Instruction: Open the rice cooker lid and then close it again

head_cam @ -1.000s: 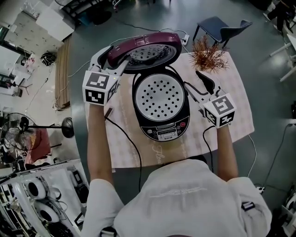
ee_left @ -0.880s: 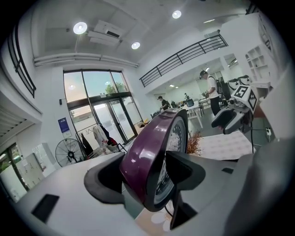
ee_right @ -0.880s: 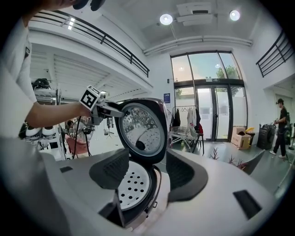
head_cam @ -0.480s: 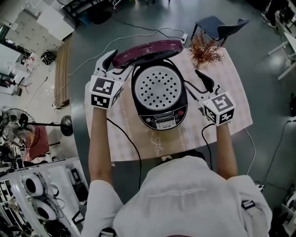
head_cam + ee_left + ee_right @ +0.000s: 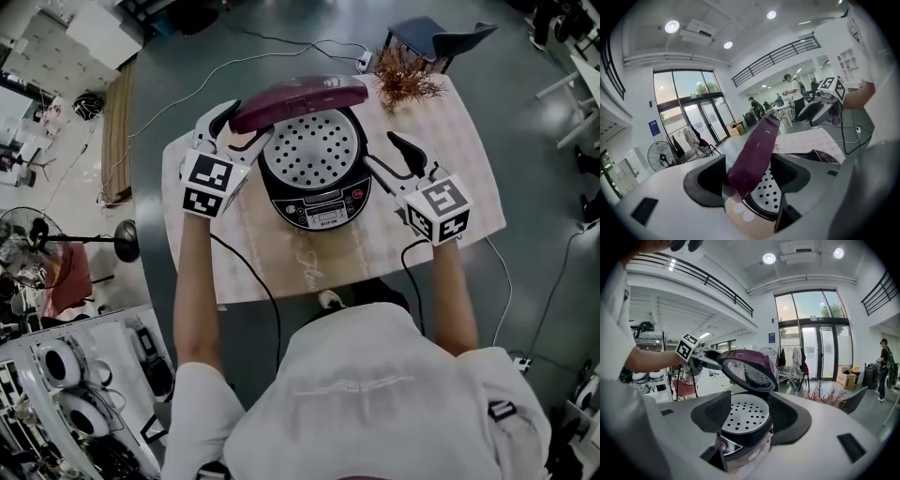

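The black rice cooker [image 5: 316,208] stands on the table with its perforated inner plate [image 5: 312,150] bare. Its purple lid [image 5: 305,94] hangs half raised over the back. My left gripper [image 5: 239,129] is at the lid's left edge. In the left gripper view that lid [image 5: 757,150] rim runs between the jaws, which are opening; a gap shows on the right side. My right gripper [image 5: 386,155] stands open just right of the cooker, apart from it. The right gripper view shows the cooker [image 5: 745,446] and the tilted lid [image 5: 750,366] ahead of the gripper [image 5: 750,418].
A pale patterned cloth [image 5: 450,141] covers the table. A dried reddish plant [image 5: 405,82] stands at the back right corner, with a dark chair [image 5: 441,42] behind it. Cables run across the floor and off the table's front. A floor fan [image 5: 122,244] stands at the left.
The lid has tipped down from wide open to half raised, its purple top now showing instead of its underside. My left gripper came down with it. The right gripper stayed beside the cooker.
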`<action>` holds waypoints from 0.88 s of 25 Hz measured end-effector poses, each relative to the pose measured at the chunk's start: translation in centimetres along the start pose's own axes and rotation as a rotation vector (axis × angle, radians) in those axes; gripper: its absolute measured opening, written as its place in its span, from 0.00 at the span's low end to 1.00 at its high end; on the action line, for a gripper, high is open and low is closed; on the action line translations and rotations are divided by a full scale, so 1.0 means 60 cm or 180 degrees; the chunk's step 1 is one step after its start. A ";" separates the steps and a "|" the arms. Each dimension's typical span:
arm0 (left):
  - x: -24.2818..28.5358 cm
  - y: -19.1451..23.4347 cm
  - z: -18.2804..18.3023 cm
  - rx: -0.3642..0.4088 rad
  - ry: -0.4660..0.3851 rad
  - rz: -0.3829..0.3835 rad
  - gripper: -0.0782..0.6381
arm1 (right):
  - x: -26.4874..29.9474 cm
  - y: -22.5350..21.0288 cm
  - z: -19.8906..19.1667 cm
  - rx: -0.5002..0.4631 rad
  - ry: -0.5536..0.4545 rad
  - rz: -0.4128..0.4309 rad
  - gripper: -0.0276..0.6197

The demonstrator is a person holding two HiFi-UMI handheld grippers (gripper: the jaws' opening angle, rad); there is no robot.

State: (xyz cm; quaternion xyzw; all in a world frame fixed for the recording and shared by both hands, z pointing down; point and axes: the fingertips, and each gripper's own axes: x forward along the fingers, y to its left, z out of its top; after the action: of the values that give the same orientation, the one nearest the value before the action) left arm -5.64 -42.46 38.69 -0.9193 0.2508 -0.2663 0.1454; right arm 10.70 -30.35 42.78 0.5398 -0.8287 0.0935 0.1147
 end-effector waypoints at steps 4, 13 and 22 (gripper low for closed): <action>-0.010 -0.030 -0.014 -0.0016 0.0042 -0.0068 0.56 | -0.019 0.015 -0.011 -0.0024 0.0046 0.0001 0.45; -0.026 -0.106 -0.074 0.0387 0.0324 -0.0386 0.57 | -0.043 0.048 -0.036 -0.0004 0.0107 0.0027 0.45; -0.028 -0.152 -0.104 0.0264 0.0325 -0.0563 0.57 | -0.039 0.064 -0.052 -0.0007 0.0196 0.0083 0.45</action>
State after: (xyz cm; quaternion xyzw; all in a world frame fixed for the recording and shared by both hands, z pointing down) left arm -6.89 -34.81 46.71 -0.9162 0.1646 -0.3348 0.1463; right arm 8.39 -25.92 44.96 0.5257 -0.8318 0.1107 0.1395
